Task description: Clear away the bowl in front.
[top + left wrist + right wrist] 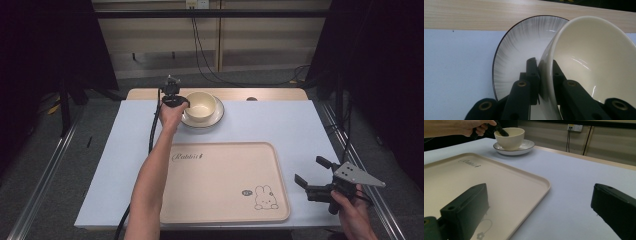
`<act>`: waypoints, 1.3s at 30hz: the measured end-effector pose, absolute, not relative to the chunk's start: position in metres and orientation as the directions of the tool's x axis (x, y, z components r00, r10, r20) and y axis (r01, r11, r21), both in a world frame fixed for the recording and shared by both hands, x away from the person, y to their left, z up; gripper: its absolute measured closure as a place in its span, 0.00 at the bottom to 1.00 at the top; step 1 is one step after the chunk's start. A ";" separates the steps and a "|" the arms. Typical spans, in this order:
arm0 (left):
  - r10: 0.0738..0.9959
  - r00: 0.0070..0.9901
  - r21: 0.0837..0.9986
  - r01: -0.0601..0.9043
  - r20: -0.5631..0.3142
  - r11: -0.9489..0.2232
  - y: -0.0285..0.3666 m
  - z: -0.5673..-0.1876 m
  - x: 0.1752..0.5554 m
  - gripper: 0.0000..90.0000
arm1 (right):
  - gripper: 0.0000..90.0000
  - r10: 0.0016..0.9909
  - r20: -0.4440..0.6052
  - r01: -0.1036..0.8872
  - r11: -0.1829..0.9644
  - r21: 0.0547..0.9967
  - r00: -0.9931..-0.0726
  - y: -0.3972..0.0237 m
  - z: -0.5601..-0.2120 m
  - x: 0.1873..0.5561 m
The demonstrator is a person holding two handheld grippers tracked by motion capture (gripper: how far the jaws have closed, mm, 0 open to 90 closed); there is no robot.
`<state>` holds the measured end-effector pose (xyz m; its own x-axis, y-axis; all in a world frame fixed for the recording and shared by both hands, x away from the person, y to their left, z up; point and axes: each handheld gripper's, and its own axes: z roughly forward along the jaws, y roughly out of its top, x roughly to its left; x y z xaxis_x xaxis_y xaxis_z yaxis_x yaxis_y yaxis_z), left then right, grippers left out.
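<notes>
Pinching glossy cream bowl [594,62] rim, left tool [545,75], seemingly ceramic.

We see the table [300,125] evenly lit from above, its surroundings dark. Glare streaks the bowl [594,62]. Near jaws look soft.

My table [300,125] has a pale blue-white top, with a strip of light wood [270,94] showing along its far edge. Past that edge I see a grey carpeted floor [250,76] and a low wall of light wooden panels [150,35]. Black cables [200,50] drop from a white socket [196,4] on that wall and trail over the floor. Dark curtains [50,40] hang on both sides of me, leaving the corners in shadow. Metal rails [45,175] run along the floor beside the table on either side. The light falls evenly from above.
</notes>
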<state>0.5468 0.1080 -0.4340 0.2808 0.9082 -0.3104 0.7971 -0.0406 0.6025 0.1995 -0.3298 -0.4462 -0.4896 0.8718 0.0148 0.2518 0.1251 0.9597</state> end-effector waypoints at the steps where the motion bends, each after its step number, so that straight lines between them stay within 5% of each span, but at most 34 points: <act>1: 0.909 0.286 0.607 0.793 -0.304 -0.046 0.109 -0.433 0.547 0.92 | 0.01 0.873 0.011 0.249 0.127 0.960 -0.488 -0.330 -0.446 0.200; 39: 0.842 0.425 0.653 0.748 -0.333 -0.119 0.117 -0.395 0.504 0.92 | 0.01 0.883 0.001 0.223 0.117 0.968 -0.470 -0.329 -0.447 0.199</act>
